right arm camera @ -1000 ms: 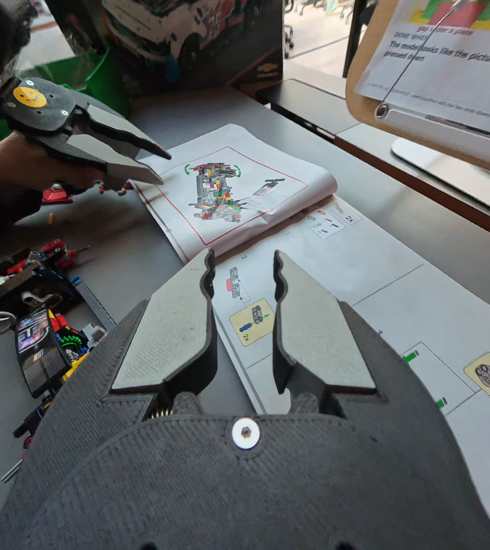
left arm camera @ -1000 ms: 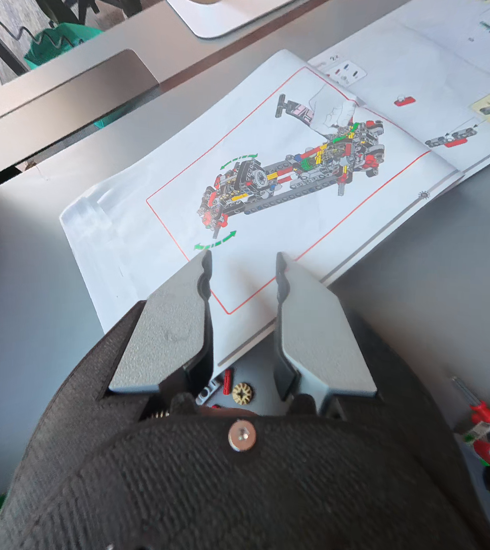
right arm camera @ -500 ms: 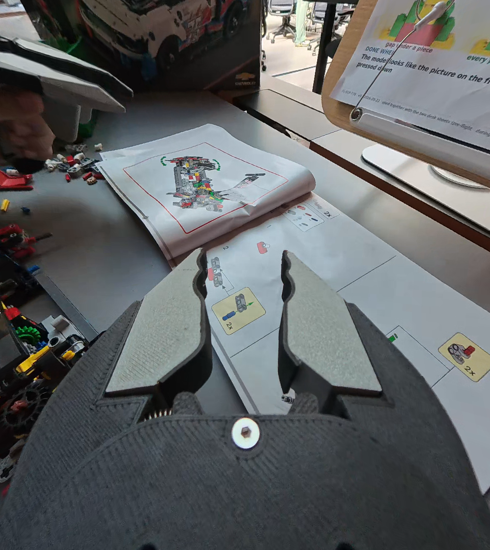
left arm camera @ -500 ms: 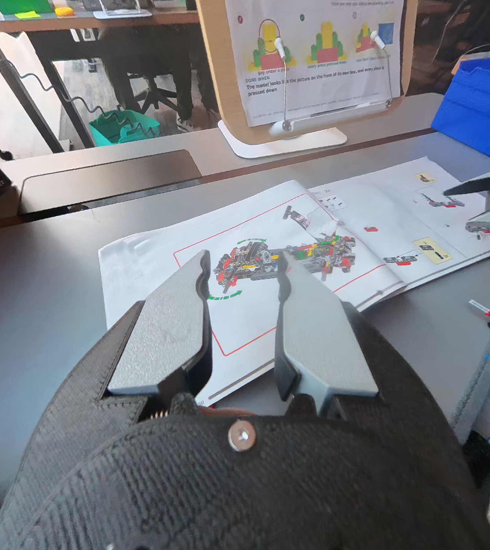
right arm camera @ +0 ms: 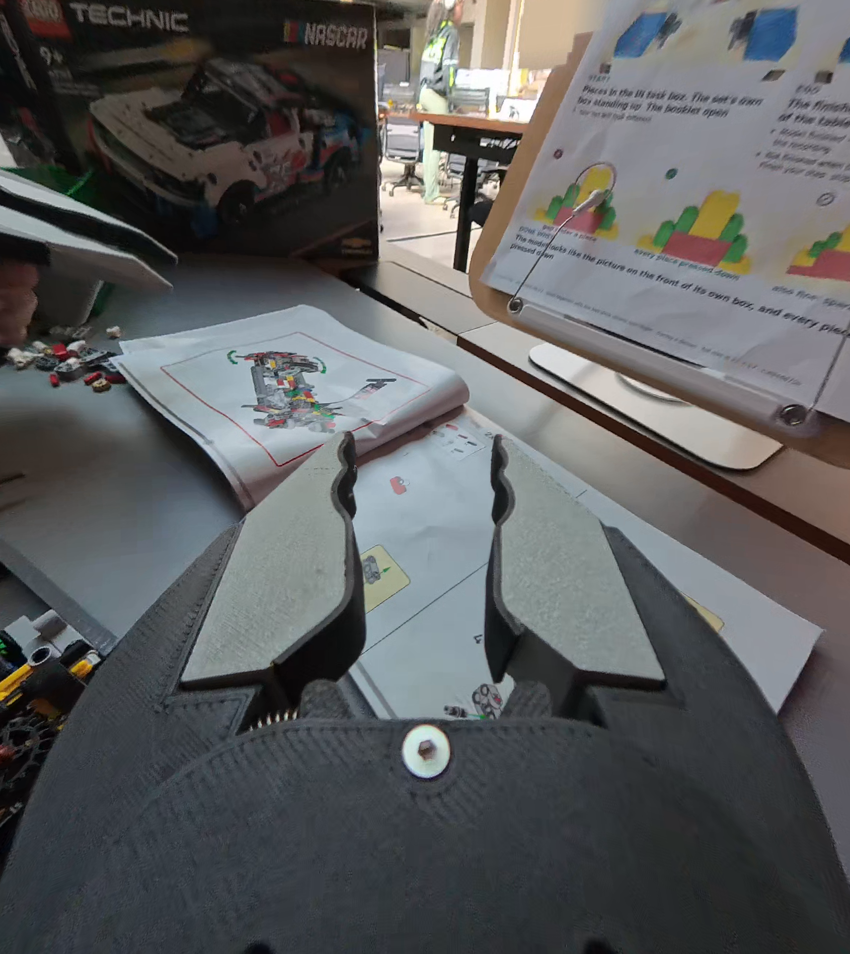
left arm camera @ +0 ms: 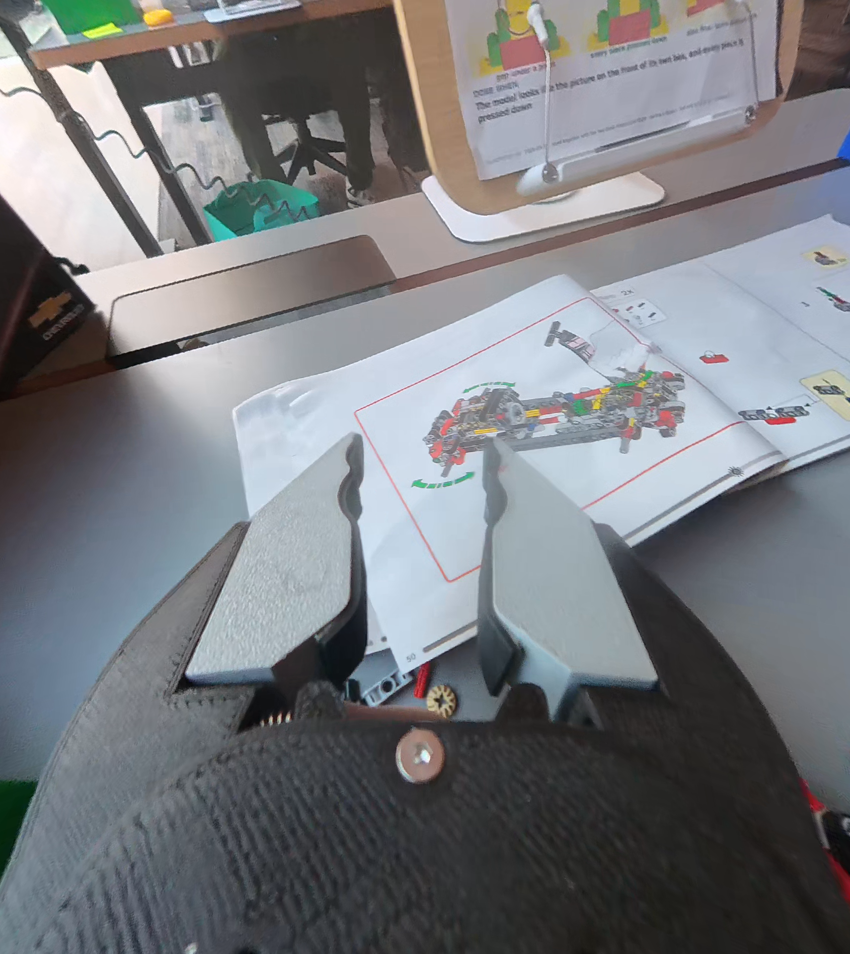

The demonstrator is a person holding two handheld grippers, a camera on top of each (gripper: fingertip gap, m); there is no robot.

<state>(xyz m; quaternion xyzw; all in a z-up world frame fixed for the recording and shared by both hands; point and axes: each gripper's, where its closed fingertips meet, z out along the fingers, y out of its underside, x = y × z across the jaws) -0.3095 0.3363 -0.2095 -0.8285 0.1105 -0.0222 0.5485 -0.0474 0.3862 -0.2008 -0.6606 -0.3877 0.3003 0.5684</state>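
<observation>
Left gripper [left arm camera: 420, 449] hangs over the open booklet [left arm camera: 541, 464] on the desk [left arm camera: 77, 516], jaws apart and bare; small bricks [left arm camera: 412, 689] lie below them. Right gripper [right arm camera: 422, 454] also hangs over the booklet's other page, jaws wide and bare; a half-built model [right arm camera: 10, 686] lies left of them.

Printed writing stands on the dark set box [right arm camera: 216, 129], on the sheet [right arm camera: 696, 155] clipped to the wooden stand [left arm camera: 420, 77], and in the open instruction booklet [left arm camera: 515, 516] lying on the grey table [left arm camera: 77, 516].
</observation>
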